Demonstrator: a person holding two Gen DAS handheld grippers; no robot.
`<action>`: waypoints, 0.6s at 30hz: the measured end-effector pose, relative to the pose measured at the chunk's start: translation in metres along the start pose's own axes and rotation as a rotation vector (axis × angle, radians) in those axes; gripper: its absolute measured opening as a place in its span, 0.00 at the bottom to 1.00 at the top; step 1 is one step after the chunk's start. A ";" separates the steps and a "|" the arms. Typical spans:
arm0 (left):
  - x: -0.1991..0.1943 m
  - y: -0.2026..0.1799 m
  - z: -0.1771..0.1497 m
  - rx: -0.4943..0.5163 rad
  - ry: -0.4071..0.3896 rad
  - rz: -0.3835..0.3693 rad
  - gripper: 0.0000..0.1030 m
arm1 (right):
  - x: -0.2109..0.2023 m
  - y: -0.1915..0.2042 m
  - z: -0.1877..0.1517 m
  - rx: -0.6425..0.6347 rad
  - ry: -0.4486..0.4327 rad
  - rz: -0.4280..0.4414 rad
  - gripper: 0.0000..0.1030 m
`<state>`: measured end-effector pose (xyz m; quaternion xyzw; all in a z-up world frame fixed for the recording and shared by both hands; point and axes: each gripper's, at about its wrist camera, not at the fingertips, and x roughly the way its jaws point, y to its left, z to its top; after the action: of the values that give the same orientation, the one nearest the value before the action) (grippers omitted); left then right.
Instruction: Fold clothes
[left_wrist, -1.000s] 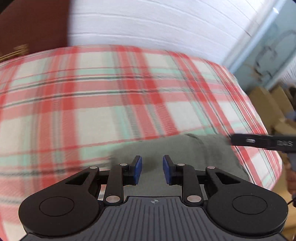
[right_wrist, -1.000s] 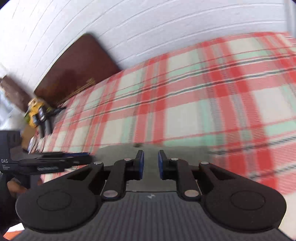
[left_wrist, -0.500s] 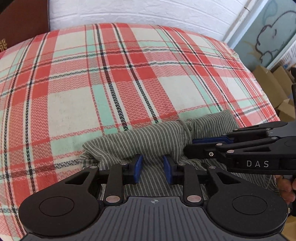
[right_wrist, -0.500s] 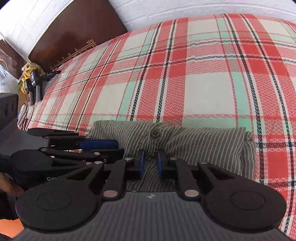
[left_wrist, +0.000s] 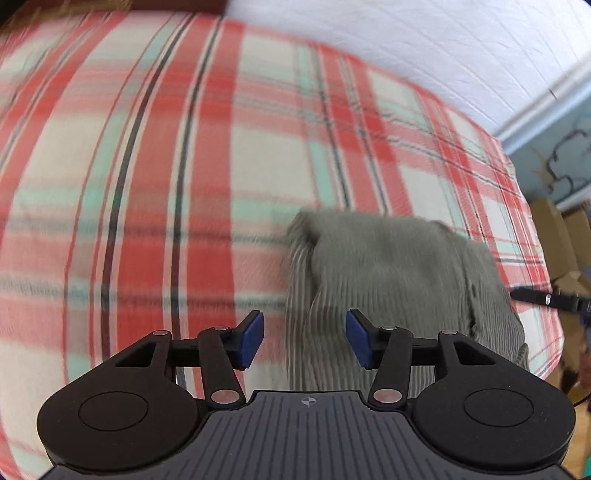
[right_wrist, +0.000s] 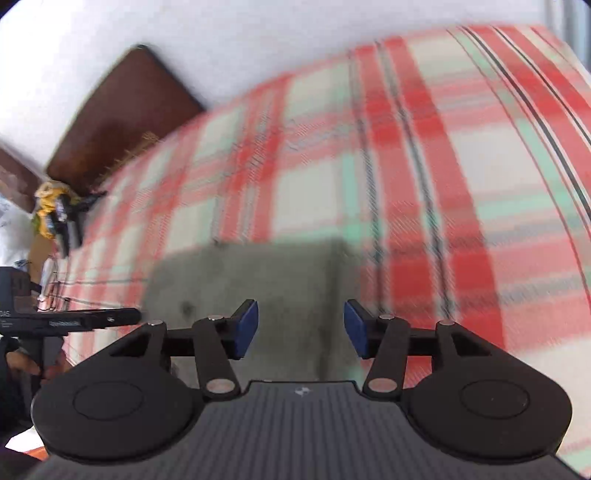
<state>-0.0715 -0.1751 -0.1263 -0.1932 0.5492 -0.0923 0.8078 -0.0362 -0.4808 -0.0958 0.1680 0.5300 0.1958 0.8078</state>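
Left wrist view: my left gripper (left_wrist: 304, 339) and right gripper (right_wrist: 300, 332), fingers apart, empty, above the folded striped garment (left_wrist: 388, 266); I should retreat without snagging it.

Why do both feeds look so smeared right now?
Left wrist view: motion blur streaks the plaid bedspread and softens the grey striped garment; the left gripper stays sharp. Right wrist view: same smear; right gripper crisp.

My black left gripper with blue pads (left_wrist: 304, 339) has its jaws spread wide, gripping nothing. My black right gripper with blue pads (right_wrist: 300, 329) is likewise spread wide, with nothing between its pads.
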 end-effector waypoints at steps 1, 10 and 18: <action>0.002 0.003 -0.003 -0.022 0.008 -0.023 0.63 | 0.001 -0.004 -0.004 0.014 0.016 -0.001 0.58; 0.017 0.015 -0.009 -0.064 0.049 -0.094 0.72 | 0.009 -0.020 -0.021 0.059 0.109 0.016 0.61; 0.025 0.016 0.000 -0.053 0.074 -0.147 0.76 | 0.024 -0.031 -0.018 0.167 0.105 0.119 0.63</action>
<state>-0.0626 -0.1698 -0.1542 -0.2510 0.5653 -0.1440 0.7725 -0.0398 -0.4944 -0.1360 0.2552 0.5753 0.2071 0.7490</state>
